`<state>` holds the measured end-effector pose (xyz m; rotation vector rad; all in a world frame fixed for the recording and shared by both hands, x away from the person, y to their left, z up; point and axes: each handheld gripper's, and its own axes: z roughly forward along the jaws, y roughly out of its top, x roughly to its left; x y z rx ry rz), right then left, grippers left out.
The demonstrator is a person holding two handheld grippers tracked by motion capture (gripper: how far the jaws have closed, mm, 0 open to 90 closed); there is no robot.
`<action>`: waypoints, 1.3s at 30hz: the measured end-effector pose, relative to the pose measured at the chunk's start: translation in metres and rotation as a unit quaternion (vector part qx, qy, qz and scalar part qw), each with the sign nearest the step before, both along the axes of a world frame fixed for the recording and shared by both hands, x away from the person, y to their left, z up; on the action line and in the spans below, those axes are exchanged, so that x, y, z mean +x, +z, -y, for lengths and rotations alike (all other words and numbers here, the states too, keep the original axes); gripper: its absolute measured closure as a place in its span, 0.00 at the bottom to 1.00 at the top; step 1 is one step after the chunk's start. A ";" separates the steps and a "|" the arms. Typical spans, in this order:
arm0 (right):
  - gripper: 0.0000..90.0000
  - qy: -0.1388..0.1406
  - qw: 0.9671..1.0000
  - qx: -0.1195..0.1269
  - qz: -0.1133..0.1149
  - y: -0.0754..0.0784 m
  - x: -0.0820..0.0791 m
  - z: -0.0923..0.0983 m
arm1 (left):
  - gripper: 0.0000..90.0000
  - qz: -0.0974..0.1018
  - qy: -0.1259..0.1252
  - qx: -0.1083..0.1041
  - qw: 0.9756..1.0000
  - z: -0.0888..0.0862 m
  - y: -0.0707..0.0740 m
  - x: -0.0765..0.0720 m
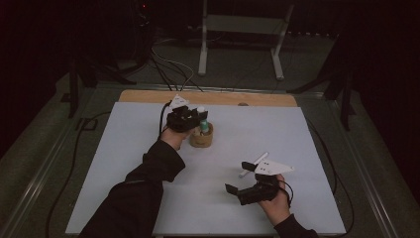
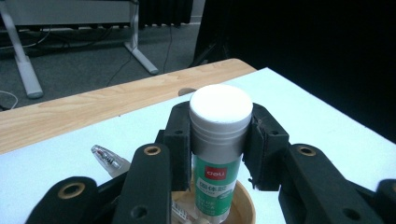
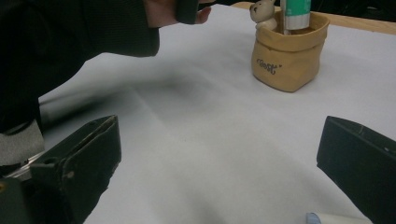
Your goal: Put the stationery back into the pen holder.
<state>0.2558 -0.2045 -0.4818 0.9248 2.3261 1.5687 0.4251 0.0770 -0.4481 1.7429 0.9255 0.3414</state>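
Right now your right tool (image 1: 236,184) idles nearest you, jaws spread and empty, above the desk (image 1: 124,148). Farther off, your left tool (image 1: 197,117) pinches the glue stick (image 2: 218,140) upright, lower end already inside the pen holder (image 3: 288,51); I judge releasing comes next.

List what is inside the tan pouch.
The pouch holds a green glue stick standing upright, gripped by the left hand-held gripper, and a clear pen. A small bear figure sits at its rim. The bottom is hidden.
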 end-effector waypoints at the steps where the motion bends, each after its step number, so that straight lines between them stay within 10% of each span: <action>1: 0.00 0.000 1.000 0.000 0.000 0.000 0.000 0.000 | 0.74 0.000 0.000 0.000 1.000 0.000 0.000 0.000; 21: 0.00 -0.001 1.000 0.000 -0.003 0.000 0.001 0.001 | 0.72 -0.015 -0.021 0.048 0.999 0.014 -0.006 0.003; 39: 0.00 -0.006 1.000 0.014 0.018 0.004 0.000 0.004 | 0.02 0.001 -0.051 0.006 0.999 -0.006 0.030 -0.017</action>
